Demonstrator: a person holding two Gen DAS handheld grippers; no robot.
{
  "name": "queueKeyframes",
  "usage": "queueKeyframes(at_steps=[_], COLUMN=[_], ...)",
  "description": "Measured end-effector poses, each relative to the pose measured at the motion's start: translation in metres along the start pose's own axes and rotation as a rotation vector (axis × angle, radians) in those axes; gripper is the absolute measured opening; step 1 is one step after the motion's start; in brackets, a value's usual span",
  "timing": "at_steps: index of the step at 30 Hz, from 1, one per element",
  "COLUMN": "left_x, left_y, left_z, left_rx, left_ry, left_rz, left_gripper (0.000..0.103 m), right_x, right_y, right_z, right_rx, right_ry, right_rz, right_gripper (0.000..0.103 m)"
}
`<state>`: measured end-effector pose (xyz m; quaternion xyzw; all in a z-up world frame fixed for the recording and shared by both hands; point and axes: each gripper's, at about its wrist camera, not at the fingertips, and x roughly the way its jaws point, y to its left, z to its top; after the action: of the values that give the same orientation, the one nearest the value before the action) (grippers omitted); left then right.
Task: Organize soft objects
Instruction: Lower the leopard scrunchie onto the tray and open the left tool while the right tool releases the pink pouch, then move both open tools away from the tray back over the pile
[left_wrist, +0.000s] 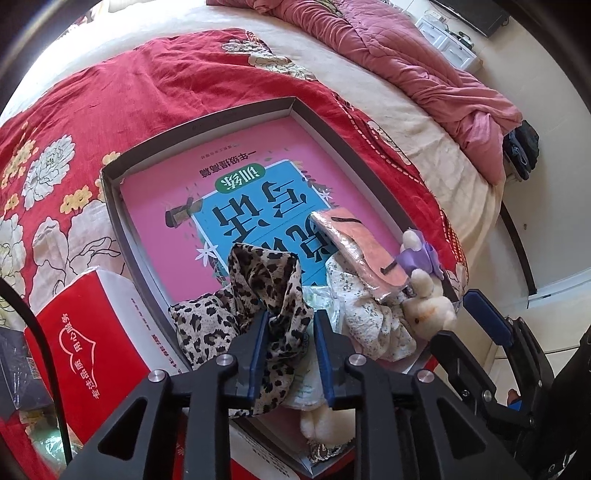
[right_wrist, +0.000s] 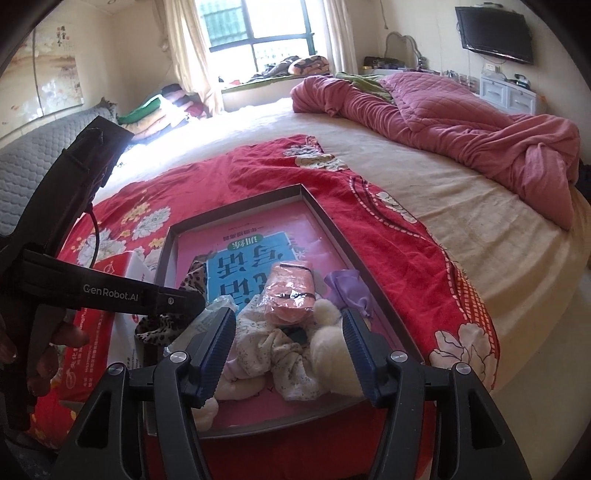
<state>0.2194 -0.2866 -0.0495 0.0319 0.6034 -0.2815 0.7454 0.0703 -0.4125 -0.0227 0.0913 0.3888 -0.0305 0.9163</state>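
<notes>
Spotted leopard-print cloth (left_wrist: 258, 291): crumpled, in the box.
Flowery white cloth (right_wrist: 266, 350): bunched beside it.
Fluffy cream toy bunny (left_wrist: 428, 302): lying alongside.

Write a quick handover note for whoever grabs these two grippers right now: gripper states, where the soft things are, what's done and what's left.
Left gripper: jaws partly open, leopard-print scarf between them, draped against one pad; no firm grip.
Right gripper: open, empty, over the floral cloth and the cream plush toy.
Placement: all soft items lie bunched at the near end of the shallow box, on the pink book; a wrapped orange item rests on top of the pile.
Done: soft things are in the box.
Left: free the scarf and, probably, tidy the pile.
</notes>
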Motion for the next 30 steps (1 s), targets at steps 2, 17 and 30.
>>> queueKeyframes(at_steps=[2, 17, 30], left_x=[-0.003, -0.033, -0.084], left_y=[-0.001, -0.003, -0.014], left_z=[-0.001, -0.012, -0.028], left_rx=[0.004, 0.020, 0.073], left_ry=[-0.004, -0.071, -0.188], left_rz=[-0.004, -0.009, 0.053], left_gripper=[0.039, 0.064, 0.075], right_x=[-0.001, -0.014, -0.033], right_y=[-0.001, 0.003, 0.009], right_z=[0.001, 0.009, 0.025], right_rx=[0.004, 0.012, -0.002], right_ry=[0.000, -0.015, -0.055], right_rz=[-0.012, -0.028, -0.037], right_gripper=[0.067, 0.070, 0.073])
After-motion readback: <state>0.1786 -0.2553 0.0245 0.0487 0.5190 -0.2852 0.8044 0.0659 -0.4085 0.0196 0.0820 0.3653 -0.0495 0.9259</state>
